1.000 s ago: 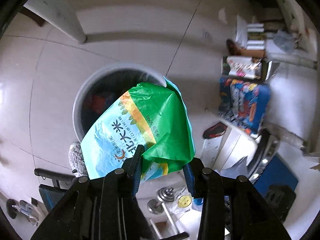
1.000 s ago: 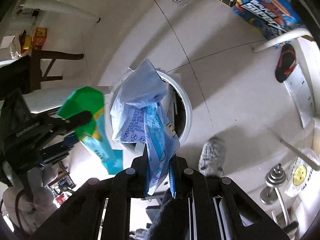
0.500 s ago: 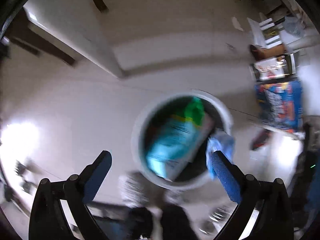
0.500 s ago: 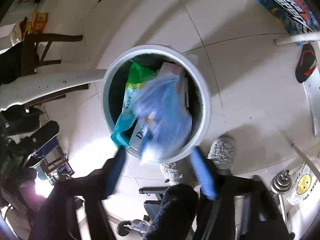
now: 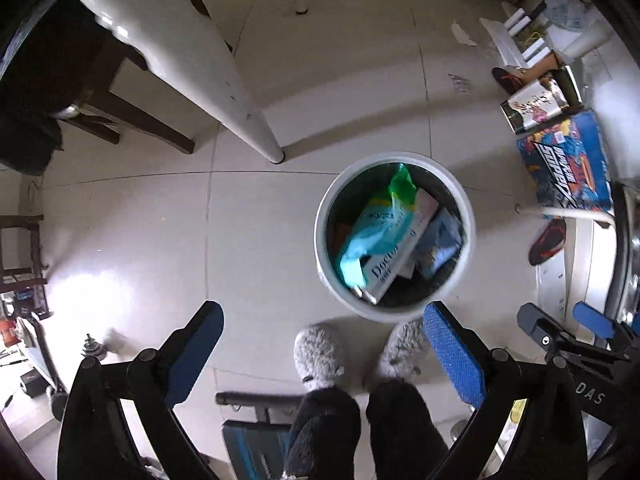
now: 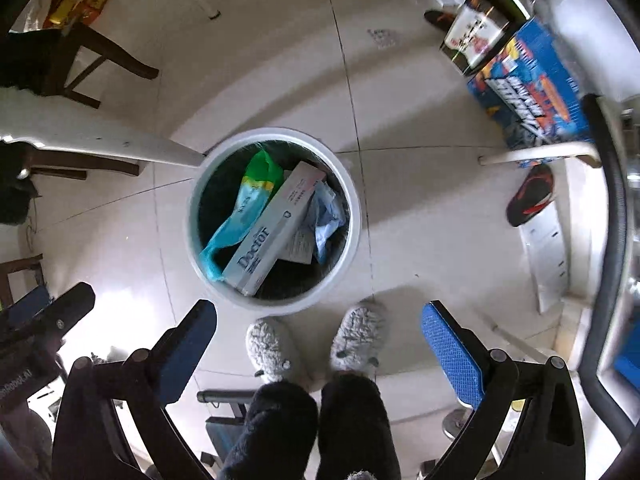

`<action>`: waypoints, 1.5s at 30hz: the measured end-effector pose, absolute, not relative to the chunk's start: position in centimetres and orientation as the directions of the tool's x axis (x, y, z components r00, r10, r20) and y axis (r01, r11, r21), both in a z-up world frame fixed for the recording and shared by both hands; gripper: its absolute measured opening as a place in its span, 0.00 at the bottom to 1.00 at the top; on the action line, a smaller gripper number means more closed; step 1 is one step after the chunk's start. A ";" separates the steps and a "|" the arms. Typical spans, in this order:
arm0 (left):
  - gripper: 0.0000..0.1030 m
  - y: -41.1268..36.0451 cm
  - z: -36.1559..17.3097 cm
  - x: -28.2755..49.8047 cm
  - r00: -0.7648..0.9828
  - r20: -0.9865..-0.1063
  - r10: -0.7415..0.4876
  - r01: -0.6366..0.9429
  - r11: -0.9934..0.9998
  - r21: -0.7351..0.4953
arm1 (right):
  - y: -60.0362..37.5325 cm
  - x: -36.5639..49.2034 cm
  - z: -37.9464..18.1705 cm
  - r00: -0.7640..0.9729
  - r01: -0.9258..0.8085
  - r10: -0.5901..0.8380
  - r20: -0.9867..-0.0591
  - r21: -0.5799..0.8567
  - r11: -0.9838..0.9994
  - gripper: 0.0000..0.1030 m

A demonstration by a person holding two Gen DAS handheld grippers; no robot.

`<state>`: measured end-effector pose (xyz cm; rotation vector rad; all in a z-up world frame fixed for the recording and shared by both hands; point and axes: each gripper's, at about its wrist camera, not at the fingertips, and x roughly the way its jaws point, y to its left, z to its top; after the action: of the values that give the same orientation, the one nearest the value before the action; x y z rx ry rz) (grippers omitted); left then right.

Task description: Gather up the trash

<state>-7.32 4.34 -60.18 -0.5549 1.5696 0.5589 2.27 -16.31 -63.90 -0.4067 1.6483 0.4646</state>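
Both bags have left the grippers since the earlier frame and now lie down in the bin. Then, the left gripper pinched the green and teal bag and the right gripper pinched the pale blue bag, both held up over the bin. Now both tools have risen and point straight down at the floor. Their jaws have just been opening, and they stand wide with nothing between them.

The green and teal bag rests on the left side inside the bin. It leans on a long white box that lies slanted across the middle. The pale blue bag sits crumpled on the other side of that box. All 3 things are inside the rim, and nothing hangs over it. The person's 2 fluffy grey slippers stand just beside the bin.

The drop looks done, so the next job is likely to find more trash. To do that well, keep both tools wide. Lift them clear of the bin so they do not knock it. Look round the floor before going down again. Pick only real trash, not the shoes or the blue box by the wall
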 end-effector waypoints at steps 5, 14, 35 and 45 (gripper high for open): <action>0.99 3.1 -51.9 -8.2 -0.028 -0.999 -0.025 -0.642 0.767 -0.001 | -17.4 1.0 -55.4 -0.097 -0.530 0.027 -0.995 0.074 0.845 1.00; 0.99 1.0 -36.6 -10.5 0.048 -0.998 -0.038 -0.601 0.797 -0.059 | -19.8 -1.9 -36.8 -0.062 -0.536 0.116 -0.991 0.131 0.834 1.00; 0.99 -1.2 -12.8 -15.6 0.394 -0.901 -0.183 -0.522 0.762 -0.383 | -24.5 -7.6 -8.7 -0.094 -0.584 0.386 -0.918 0.365 0.725 1.00; 1.00 -1.5 -9.6 -16.5 0.457 -0.871 -0.180 -0.496 0.761 -0.418 | -24.7 -8.1 -4.6 -0.074 -0.613 0.413 -0.908 0.368 0.699 1.00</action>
<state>-16.45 -1.55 -9.59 -0.7125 1.1016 0.2166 -8.14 -24.68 -4.61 -0.1795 1.4088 0.8542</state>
